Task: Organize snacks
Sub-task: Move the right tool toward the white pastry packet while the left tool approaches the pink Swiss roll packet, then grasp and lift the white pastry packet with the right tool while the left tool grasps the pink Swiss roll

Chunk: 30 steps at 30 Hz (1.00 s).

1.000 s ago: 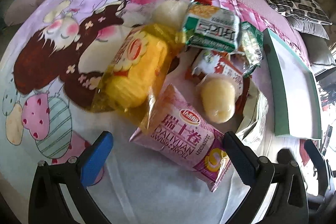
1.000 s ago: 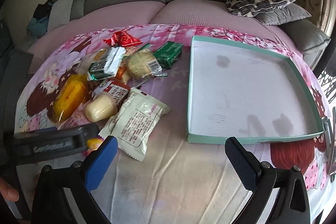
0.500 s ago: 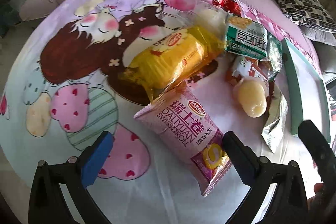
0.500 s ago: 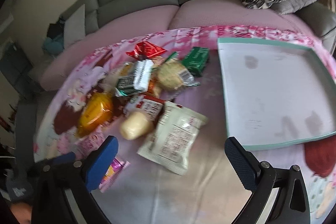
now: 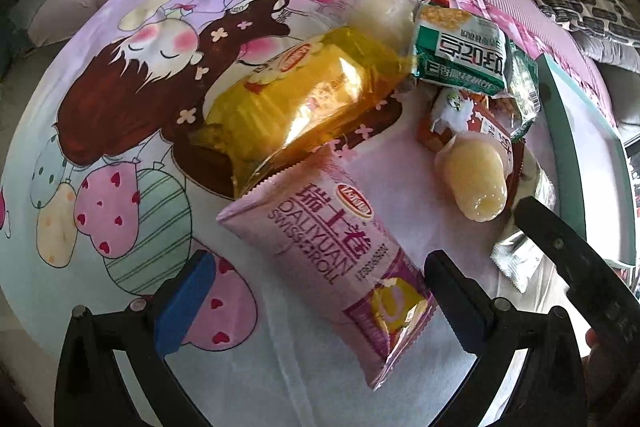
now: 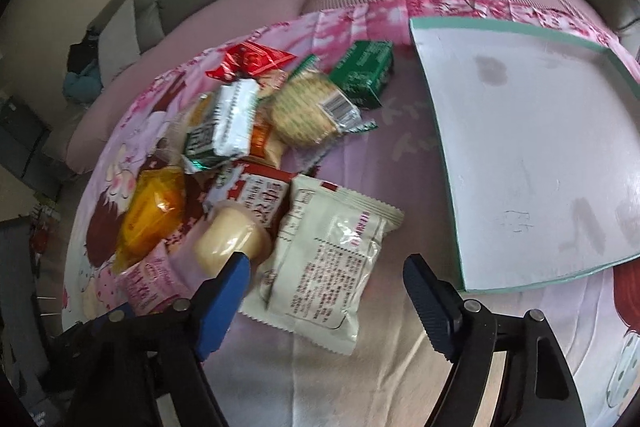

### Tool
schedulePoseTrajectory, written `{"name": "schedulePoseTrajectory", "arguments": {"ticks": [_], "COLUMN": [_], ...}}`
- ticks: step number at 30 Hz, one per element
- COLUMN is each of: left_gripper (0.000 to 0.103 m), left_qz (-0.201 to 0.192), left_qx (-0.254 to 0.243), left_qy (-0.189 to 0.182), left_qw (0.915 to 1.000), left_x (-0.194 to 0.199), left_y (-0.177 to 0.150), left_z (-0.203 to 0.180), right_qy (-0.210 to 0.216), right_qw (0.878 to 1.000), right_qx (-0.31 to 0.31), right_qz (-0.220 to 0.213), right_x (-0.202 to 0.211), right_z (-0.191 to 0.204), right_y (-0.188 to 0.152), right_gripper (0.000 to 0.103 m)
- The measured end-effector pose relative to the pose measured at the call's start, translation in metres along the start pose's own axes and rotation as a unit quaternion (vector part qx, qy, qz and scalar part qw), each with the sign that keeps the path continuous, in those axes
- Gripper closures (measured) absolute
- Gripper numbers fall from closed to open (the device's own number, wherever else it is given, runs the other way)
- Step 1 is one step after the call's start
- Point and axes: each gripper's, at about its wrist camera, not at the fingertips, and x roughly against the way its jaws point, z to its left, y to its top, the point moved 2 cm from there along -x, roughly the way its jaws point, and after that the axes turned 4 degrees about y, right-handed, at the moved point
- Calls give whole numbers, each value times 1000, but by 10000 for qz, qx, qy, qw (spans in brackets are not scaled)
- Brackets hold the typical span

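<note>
Left wrist view: my left gripper stands open over the pink Swiss roll pack, whose lower end lies between the fingers, untouched. A yellow cake pack lies just beyond it. My right gripper has just been narrowing, jaws not yet gripping, around the white packet, with a pale jelly cup by its left finger. The tray sits to the right, apart from the snack pile.
</note>
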Motion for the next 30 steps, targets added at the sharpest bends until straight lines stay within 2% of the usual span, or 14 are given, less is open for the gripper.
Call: {"name": "schedulePoseTrajectory", "arguments": {"ticks": [3,5,8,11,14,16,21,24,30], "left_gripper": [0,0,0,0,9,16,23,25,27], "left_qz": [-20,-16,-4,26,2,-13,-24,-31,-53], "left_qx": [-33,61,220,313,223,142,-24,-18,-3], "left_qy": [44,167,331,335,292,269,435,440,450], "left_qw": [10000,9998,9992,9989,9993,9995,9990,9990,9990], "left_x": [1,2,4,4,4,3,2,0,0], "left_y": [1,1,0,0,1,2,6,4,3], "left_z": [-2,4,13,16,12,4,-12,-13,-8], "right_qy": [-24,-45,-119,-127,-134,-154,-312,-578,-909], "right_qw": [9999,9999,9998,9996,9995,9996,9993,9977,9937], "right_qx": [-22,-18,37,78,108,107,116,327,634], "right_qz": [128,166,183,240,247,232,177,130,170], "right_x": [-6,-4,2,1,-2,-4,-10,-13,-26], "right_z": [-3,-6,-10,-10,-6,-4,1,8,23], "right_y": [1,0,-2,-3,-2,-2,-1,-1,-2], "right_gripper": [35,38,39,39,39,37,37,35,24]}}
